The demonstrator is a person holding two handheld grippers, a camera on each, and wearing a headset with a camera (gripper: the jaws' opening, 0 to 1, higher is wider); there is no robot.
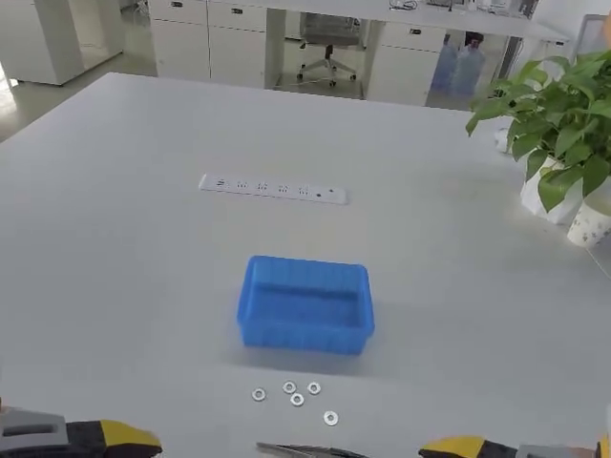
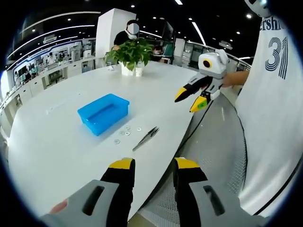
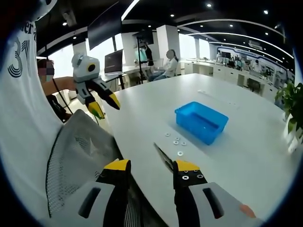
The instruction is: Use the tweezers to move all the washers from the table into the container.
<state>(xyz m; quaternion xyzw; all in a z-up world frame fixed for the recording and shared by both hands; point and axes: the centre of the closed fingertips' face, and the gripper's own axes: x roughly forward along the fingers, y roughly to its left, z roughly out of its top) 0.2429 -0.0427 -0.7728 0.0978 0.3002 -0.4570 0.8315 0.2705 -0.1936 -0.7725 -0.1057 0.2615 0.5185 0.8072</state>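
Hovering off the near edge of the table (image 1: 115, 239), on the person's side of the container (image 1: 305, 303), the left gripper (image 2: 154, 165) holds its yellow-tipped jaws well apart with nothing between them. The right gripper (image 3: 151, 165) is spread just as wide and grips nothing.

The tweezers (image 1: 305, 449) are slim, silvery and pointed. They lie flat at the table's edge in front of the container, with neither gripper touching them. Between them and the container lie the washers (image 1: 296, 396), five small flat metal rings, each with a round hole. Four sit in a loose cluster near the container's front wall, and one lies a little apart, closer to the tweezers.

The container is a bright blue rectangular tub with ribbed walls and an open top. Beyond it lies a white power strip (image 1: 273, 188), and further back to its right stands a leafy potted plant (image 1: 563, 114).
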